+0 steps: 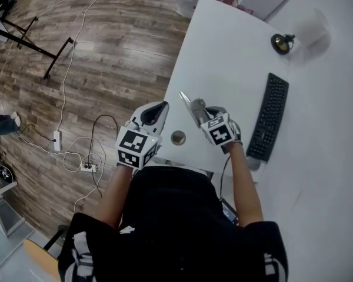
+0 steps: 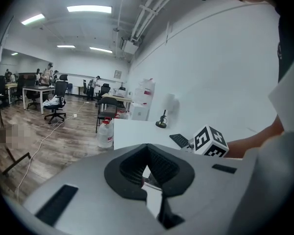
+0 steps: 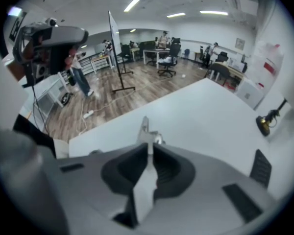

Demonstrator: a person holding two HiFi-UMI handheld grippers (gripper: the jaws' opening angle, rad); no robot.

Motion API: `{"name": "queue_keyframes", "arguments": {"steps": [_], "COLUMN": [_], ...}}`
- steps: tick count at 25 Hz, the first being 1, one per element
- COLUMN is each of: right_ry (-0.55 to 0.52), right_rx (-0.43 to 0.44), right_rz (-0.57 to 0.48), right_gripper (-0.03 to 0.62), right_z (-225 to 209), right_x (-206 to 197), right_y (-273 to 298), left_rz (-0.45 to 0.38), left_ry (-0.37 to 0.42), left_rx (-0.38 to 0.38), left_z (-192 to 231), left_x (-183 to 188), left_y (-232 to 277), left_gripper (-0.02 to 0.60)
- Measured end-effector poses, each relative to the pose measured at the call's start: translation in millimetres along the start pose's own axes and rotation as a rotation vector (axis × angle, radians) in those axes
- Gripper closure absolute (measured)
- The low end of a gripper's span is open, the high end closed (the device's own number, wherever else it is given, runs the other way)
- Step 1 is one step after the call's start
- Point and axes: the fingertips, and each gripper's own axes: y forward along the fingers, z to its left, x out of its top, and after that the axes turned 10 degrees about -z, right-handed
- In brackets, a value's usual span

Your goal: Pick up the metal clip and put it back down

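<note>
The metal clip [image 1: 187, 103] is a thin silver strip held up over the near part of the white table [image 1: 235, 57]. My right gripper [image 1: 199, 108] is shut on it. In the right gripper view the clip [image 3: 145, 131] sticks out forward between the black pads of the right gripper [image 3: 149, 150]. My left gripper [image 1: 159, 110] hovers at the table's left edge, apart from the clip. Its pads meet at the tips in the left gripper view [image 2: 148, 150], with nothing between them.
A small round brown object [image 1: 177, 137] lies on the table between the two grippers. A black keyboard [image 1: 269, 117] lies to the right, and a black-and-brass item [image 1: 282, 42] stands farther back. Cables and a power strip [image 1: 57, 140] lie on the wooden floor at left.
</note>
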Motion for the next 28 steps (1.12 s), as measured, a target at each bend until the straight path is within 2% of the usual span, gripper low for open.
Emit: {"name": "queue_keyframes", "arguments": {"steps": [4, 15, 28], "right_ry": [-0.002, 0.123, 0.153], "right_rx": [0.008, 0.076, 0.101], "right_rz": [0.034, 0.072, 0.141], "right_gripper": [0.553, 0.398, 0.393], "right_z": [-10.2, -17.3, -14.5], "right_x": [-4.2, -6.2, -16.6], "right_y": [14.6, 47.5, 68.1], "left_rz": [0.019, 0.034, 0.064], "left_ry": [-0.007, 0.010, -0.011], "left_rx": [0.022, 0.040, 0.063], "left_z": [6.0, 11.0, 17.2], "left_x": [-10.8, -26.9, -38.9], "left_y": [-1.6, -7.7, -4.7], "left_gripper": [0.558, 0.558, 0.558]}}
